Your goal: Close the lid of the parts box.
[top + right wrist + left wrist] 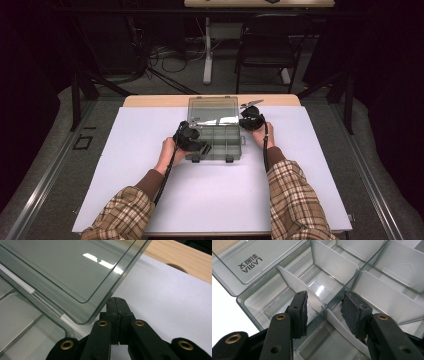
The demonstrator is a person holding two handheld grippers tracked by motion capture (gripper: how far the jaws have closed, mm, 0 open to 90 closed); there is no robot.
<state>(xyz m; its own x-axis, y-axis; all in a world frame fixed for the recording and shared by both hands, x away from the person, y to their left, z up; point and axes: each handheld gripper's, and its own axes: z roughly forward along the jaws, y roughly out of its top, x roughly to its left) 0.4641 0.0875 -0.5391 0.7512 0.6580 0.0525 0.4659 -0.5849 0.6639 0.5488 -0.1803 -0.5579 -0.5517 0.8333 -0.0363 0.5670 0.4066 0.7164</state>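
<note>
Although the clear compartment box point(215, 132) already stood open in the middle of the white table point(125, 165), its lid point(70, 270) tipped back, every compartment I could see was bare. The left gripper point(324, 308) hung over the near corner with its jaws spread astride the box's middle wall, beside a white divider point(299, 287), pinching nothing. The right gripper point(116, 305) had its jaws pressed together, empty, just under the lid's corner. Opening looked done; any work on the dividers seemed barely begun.

table: white sheet point(210, 195), wooden edge point(150, 100) | behind: black chair point(270, 37), floor cables point(165, 57)
</note>
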